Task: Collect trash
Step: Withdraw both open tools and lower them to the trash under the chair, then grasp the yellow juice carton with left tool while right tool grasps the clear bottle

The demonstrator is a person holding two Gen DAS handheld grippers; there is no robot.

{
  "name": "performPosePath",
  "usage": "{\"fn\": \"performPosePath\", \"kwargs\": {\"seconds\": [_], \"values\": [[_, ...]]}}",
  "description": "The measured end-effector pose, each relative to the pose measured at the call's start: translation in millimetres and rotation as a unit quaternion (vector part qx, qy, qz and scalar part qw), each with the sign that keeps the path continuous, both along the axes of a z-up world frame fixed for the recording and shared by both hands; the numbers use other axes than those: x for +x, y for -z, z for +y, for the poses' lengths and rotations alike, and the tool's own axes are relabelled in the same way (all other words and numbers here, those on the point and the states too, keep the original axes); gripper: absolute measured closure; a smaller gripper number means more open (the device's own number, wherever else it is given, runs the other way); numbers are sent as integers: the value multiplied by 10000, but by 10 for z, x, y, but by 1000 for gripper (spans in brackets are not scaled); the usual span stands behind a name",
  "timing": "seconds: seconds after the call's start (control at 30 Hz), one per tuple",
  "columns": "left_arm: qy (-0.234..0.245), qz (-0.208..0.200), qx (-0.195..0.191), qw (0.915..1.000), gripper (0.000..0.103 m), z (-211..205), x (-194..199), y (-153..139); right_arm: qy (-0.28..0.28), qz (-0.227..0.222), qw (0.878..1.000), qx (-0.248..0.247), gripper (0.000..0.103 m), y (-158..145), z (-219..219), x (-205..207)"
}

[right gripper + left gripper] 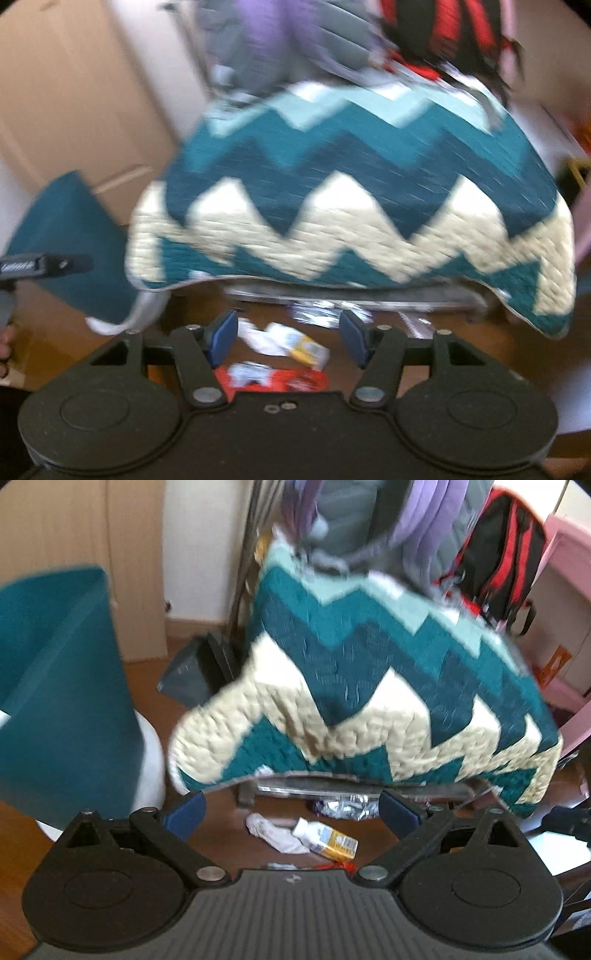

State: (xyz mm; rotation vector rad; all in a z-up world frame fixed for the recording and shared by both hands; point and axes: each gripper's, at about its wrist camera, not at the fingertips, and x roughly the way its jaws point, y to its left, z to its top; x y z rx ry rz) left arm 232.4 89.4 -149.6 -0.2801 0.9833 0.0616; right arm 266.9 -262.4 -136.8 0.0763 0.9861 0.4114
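Note:
Trash lies on the brown wooden floor under the edge of a zigzag quilt (pixel 369 686). It includes a crumpled white tissue (pixel 273 832), a yellow and white carton (pixel 327 840), a silver foil wrapper (pixel 347 805) and a red wrapper (pixel 340 866). My left gripper (pixel 293 808) hangs above this pile, open wide with nothing between its blue pads. In the blurred right wrist view the tissue (pixel 258 334), carton (pixel 306 349), foil wrapper (pixel 321 308) and red wrapper (pixel 277 380) show below my right gripper (pixel 290 338). That gripper is also open and holds nothing.
A teal container (pixel 62 686) with a white base (pixel 151 760) stands to the left of the trash, and it appears in the right wrist view as the same teal container (pixel 70 236). The quilt overhangs the trash. Behind are a grey dustpan (pixel 192 672), a red and black backpack (pixel 498 561) and pink furniture (pixel 565 590).

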Motion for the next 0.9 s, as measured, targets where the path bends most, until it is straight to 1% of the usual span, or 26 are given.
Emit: {"fn": "performPosePath", "kwargs": {"seconds": [0.1,0.23,0.3,0.4,0.53,0.63,0.73,0.9], "values": [[60,266,-20,9996,2,-171,188,333,171,114,9996,-181,42,266,-255,243],[288,527,164,9981,2,-441,428,715,174,300,9984,-456,42,675,-474,537],[344,658,341,9967,2,-573,548,909,198,437,9973,-559,42,923,-577,660],[385,871,408,9946,2,-717,723,1192,218,633,9952,-717,42,1265,-646,840],[255,1113,474,9923,2,-892,909,1604,-33,754,9908,-1122,43,1745,-642,1045],[13,1469,484,9880,2,-991,1038,1985,-249,782,9878,-1326,43,2063,-632,1158],[-266,1821,375,9822,2,-1052,1147,2380,-460,795,9853,-1441,43,2373,-627,1247],[-579,2197,163,9737,2,-1170,1272,2885,-577,934,9812,-1589,43,2909,-647,1385]]}}
